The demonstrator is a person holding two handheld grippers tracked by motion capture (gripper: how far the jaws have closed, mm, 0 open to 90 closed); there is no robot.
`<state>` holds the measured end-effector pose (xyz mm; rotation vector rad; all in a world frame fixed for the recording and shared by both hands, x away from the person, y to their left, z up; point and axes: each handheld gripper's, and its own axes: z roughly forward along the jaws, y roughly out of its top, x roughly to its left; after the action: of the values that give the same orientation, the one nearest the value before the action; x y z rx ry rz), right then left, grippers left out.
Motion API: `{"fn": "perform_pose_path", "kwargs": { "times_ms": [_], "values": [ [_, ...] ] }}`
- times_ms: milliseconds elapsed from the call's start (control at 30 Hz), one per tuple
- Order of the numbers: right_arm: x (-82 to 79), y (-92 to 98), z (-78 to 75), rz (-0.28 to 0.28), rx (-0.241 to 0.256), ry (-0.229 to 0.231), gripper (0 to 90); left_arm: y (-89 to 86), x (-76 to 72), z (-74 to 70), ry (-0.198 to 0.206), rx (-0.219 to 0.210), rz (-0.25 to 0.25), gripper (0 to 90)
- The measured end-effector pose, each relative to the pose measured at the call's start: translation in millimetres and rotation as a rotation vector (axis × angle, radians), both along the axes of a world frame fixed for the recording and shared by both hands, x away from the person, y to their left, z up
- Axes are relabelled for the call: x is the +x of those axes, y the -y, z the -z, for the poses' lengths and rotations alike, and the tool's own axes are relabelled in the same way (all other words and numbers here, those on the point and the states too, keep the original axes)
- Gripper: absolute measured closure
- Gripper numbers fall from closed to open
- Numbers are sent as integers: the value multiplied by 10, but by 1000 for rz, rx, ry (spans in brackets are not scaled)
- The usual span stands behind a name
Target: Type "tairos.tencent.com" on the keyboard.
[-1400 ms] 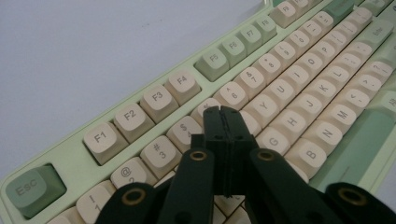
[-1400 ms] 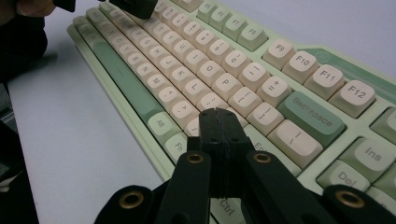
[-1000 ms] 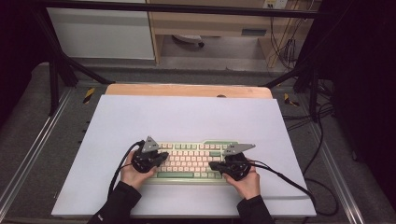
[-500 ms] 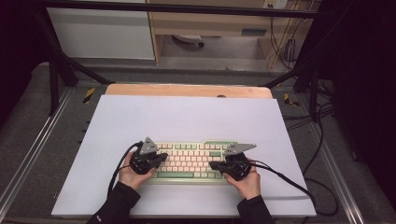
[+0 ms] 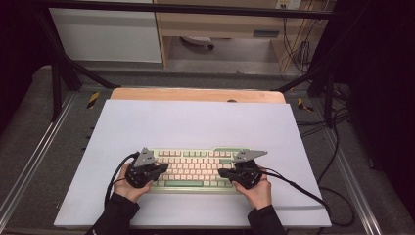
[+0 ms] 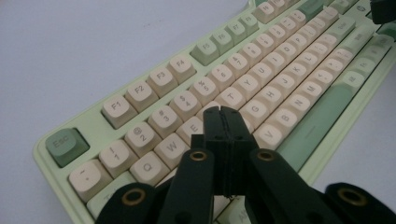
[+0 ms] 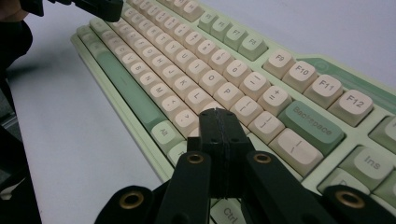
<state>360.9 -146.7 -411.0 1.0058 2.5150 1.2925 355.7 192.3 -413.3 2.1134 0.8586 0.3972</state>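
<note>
Green-and-cream keyboard (image 5: 195, 168) lies flat on the near half of the white table (image 5: 195, 122), long axis running left to right across the person's front, space bar edge toward the person. Both hands come in from the near edge, one at each end of the board.

Left gripper (image 5: 164, 168) sits over the left end; in the left gripper view its closed tips (image 6: 226, 116) are right over the keys between E and T, near the R spot. Keys run away from it up and to the right in that view, Esc key (image 6: 67, 144) at lower left. Can't tell whether the tips press a key or just hover on it.

Right gripper (image 5: 222, 173) sits over the right end; in the right gripper view its tips (image 7: 218, 117) are over the keys just below P and L, Backspace key (image 7: 314, 126) off to the right. Contact again unclear.

Fingers on both: pressed fully together, no gap between them, nothing held. They work as single poking tips.

Each hand is nearer its own half of the board, so left-side keys fall to the left gripper, right-side keys to the right. Judgement: typing in progress; next key press needs only a small shift along the rows and a push down.
</note>
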Motion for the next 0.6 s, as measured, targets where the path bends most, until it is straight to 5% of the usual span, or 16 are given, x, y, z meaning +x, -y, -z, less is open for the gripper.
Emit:
{"fn": "perform_pose_path", "kwargs": {
  "times_ms": [600],
  "values": [
    [200,-388,-15,15,-16,5,900,-290,-83,23,-8,-33,-30,899]
  ]
}}
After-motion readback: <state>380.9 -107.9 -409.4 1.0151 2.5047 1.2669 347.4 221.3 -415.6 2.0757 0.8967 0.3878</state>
